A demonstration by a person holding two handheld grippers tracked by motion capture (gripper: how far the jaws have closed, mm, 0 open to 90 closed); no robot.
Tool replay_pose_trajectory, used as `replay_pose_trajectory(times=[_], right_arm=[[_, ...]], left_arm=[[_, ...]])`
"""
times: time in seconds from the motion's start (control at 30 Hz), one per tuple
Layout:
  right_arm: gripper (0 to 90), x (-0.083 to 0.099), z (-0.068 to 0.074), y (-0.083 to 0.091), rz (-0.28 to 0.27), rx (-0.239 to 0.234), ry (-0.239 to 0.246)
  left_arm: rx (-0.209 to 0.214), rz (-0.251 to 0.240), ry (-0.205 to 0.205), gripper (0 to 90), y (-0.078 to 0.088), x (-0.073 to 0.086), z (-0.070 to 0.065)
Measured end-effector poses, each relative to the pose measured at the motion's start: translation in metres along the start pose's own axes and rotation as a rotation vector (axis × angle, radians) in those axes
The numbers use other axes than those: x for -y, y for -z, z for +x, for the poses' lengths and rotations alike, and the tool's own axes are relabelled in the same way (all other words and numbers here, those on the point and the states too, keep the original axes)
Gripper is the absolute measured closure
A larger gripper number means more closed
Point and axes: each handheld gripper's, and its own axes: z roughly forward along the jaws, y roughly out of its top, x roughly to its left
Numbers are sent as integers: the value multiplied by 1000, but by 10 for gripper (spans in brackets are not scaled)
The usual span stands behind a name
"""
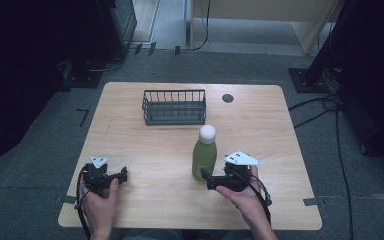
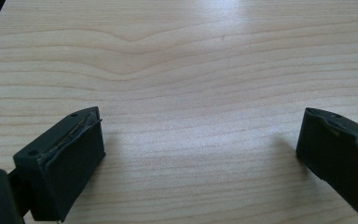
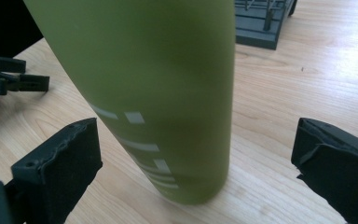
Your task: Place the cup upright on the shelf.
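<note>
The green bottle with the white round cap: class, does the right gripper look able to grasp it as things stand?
Probably yes. The right gripper is open, and the green bottle with the white round cap stands upright just ahead of its jaws, with only bare wooden table around it.

1. The person's left hand point(image 1: 100, 202) comes in from the bottom edge of the high view, wrapped around the handle of the black two-jaw left gripper point(image 1: 123, 175), which carries a small grey three-cornered plate on top.
2. That left gripper points to the person's right, held low; in the left gripper view its two black jaws stand wide apart with nothing between them.
3. The person's right hand point(image 1: 245, 197) reaches in with its forearm angled from the lower right, holding the black two-jaw right gripper point(image 1: 205, 179), topped by a larger grey three-cornered plate.
4. The right gripper points to the person's left, jaws spread wide in the right gripper view.
5. A black cable trails back along each wrist.
</note>
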Motion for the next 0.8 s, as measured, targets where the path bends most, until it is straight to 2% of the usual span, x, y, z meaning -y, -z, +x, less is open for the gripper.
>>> replay_pose_trajectory(times=[0.4, 0.43, 0.6, 0.8], right_arm=[[94, -6, 12, -10, -43, -23, 5], [122, -7, 13, -11, -46, -23, 3], [138, -10, 16, -14, -72, -15, -12], [142, -14, 19, -19, -85, 7, -4]], left_arm=[[0, 0, 0, 11, 0, 0, 0], [-1, 0, 0, 11, 0, 0, 0], [0, 0, 0, 11, 0, 0, 0], [-1, 0, 0, 11, 0, 0, 0]])
